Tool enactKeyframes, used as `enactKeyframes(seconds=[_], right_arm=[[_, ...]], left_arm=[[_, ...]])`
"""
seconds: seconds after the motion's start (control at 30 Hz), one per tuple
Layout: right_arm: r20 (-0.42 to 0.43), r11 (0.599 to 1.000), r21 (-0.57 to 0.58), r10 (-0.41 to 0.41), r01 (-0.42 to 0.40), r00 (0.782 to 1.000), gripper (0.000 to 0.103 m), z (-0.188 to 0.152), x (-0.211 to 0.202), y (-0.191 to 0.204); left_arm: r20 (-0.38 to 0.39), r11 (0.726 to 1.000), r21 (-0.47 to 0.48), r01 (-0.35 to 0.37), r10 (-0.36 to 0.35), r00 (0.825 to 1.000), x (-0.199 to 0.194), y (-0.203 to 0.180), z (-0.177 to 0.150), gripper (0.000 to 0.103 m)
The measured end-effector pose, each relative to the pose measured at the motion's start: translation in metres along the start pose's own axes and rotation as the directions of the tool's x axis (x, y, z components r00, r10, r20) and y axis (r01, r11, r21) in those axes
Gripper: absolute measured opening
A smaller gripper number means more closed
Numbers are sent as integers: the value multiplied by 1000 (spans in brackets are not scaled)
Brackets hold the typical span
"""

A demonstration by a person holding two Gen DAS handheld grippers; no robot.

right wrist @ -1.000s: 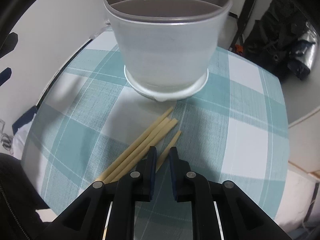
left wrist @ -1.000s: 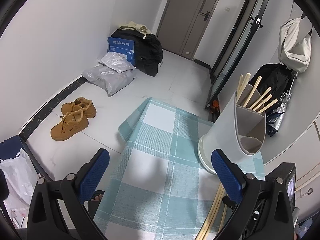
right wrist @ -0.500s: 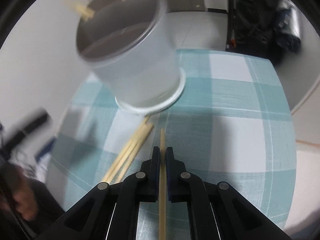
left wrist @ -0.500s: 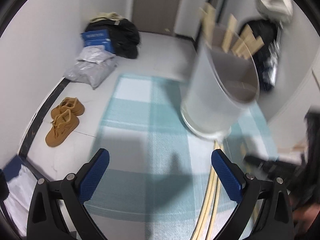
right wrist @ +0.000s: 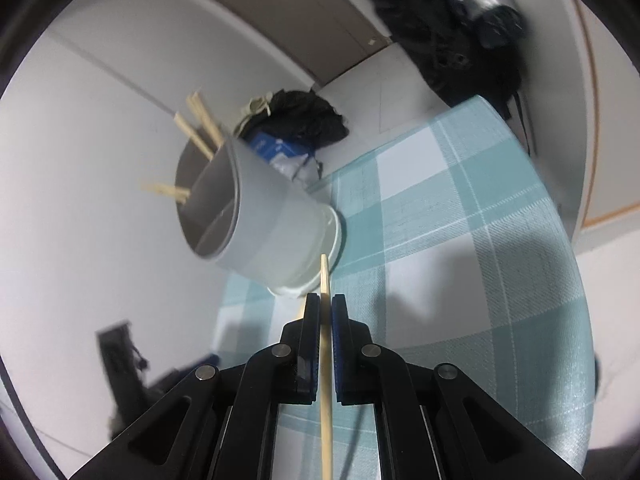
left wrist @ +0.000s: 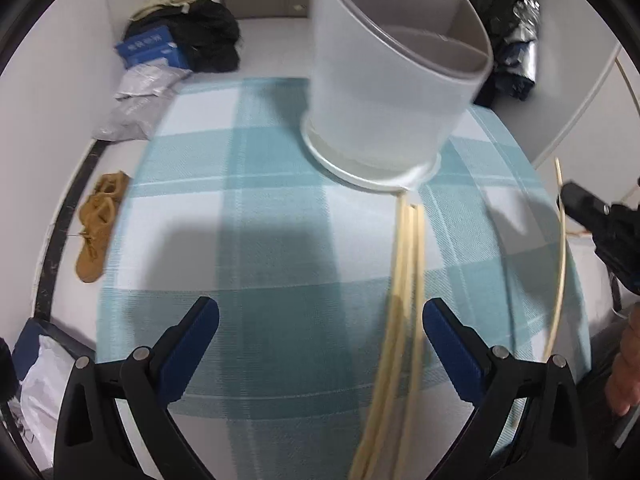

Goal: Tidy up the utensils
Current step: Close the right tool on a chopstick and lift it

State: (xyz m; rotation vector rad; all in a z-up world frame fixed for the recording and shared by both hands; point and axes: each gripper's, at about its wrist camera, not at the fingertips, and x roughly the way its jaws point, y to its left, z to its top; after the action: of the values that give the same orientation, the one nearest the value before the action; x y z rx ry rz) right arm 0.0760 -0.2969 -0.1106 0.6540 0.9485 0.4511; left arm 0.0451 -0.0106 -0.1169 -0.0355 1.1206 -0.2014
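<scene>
Pinching a single chopstick (right wrist: 325,344) between its blue pads, the right gripper (right wrist: 326,306) has its jaws drawn almost together, the thin stick running lengthwise through the narrow slot and poking out past the fingertips. Seen from the right wrist, the whole scene sits at a strong slant, so this tool is rolled to one side while it points out over the checked tablecloth (right wrist: 460,216) toward the utensil holder (right wrist: 276,232). That grey, divided holder stands on the cloth with several chopsticks already leaning out of its far compartment (right wrist: 200,120); the tip of the held stick lines up just in front of the holder's white base. The left gripper (left wrist: 320,332) tilts steeply down at the table with its blue pads (left wrist: 192,344) spread wide and nothing between them. Ahead of it and toward its right finger, a loose bundle of chopsticks (left wrist: 404,280) lies on the cloth, its far ends reaching the foot of the holder (left wrist: 384,80). At the right edge of the left wrist view the other tool appears dark and blurred, carrying its stick (left wrist: 560,256) clear of the cloth, with part of a hand (left wrist: 626,368) below it.
</scene>
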Motion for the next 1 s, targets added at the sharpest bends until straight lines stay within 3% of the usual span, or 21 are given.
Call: enactKeyframes(seconds=[0.23,0.4,0.67,0.87,1.0], right_arm=[[62,995,83,42,-47,997,5,7,-17,-16],[93,997,63,30,-36,995,5,14,-26,-16],[106,998,36,39,-43,994,5,16,-30,-16],[121,999,26,44,-48,992,5,17,-34,-14],[124,998,42,46,-51,991,5,17,-35,-16]], left_arm=[[-54,994,79,-70,74,996,11,-11,4,99],[-101,996,88,-19,28,994,19,-8,7,99],[-117,988,142,-56,73,991,22,-5,11,95],[-99,993,116,2,9,995,11,-6,12,92],[-103,986,161,-49,67,992,14,-10,15,92]])
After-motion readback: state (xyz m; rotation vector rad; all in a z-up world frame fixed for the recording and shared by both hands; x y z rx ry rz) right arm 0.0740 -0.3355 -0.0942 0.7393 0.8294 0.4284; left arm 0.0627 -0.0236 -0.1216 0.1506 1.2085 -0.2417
